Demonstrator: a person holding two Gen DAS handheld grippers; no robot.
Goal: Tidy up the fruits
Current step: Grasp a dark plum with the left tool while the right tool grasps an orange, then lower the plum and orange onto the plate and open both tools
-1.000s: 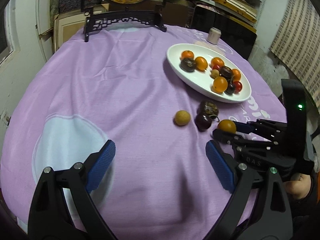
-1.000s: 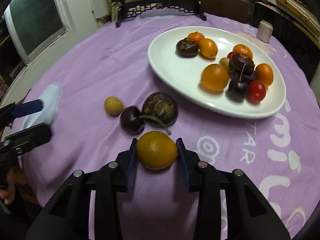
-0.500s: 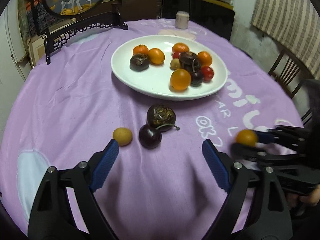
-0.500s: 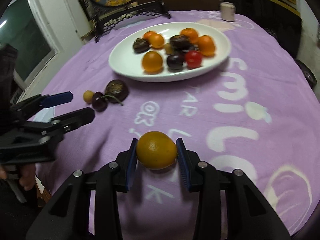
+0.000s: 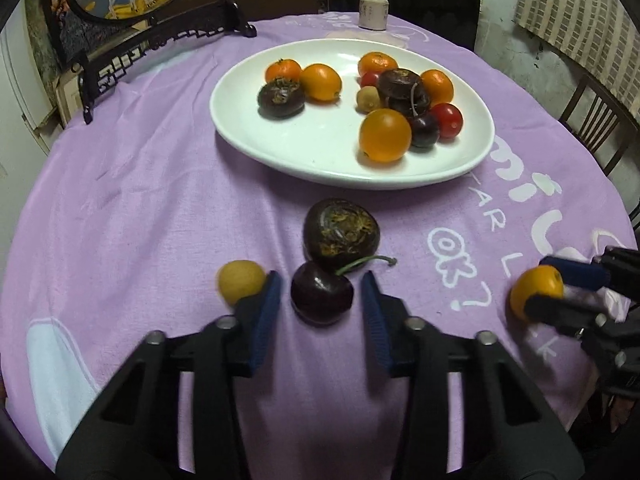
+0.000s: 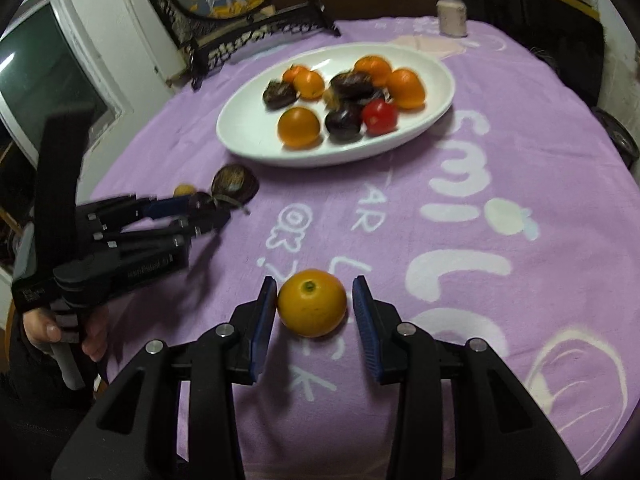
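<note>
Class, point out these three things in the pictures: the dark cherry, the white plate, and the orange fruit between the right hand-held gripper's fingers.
dark cherry (image 5: 321,294), left wrist view, its body.
white plate (image 5: 320,148), left wrist view, bare inner surface.
orange fruit (image 6: 312,303), right wrist view, its middle.

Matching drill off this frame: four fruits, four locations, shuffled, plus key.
1 dark cherry
2 orange citrus
3 red tomato
4 small yellow fruit

a on the white plate
b between the open left gripper fingers
c on the cloth, just outside the left gripper
d between the open right gripper fingers

Pairs: 1-b, 2-d, 3-a, 4-c
</note>
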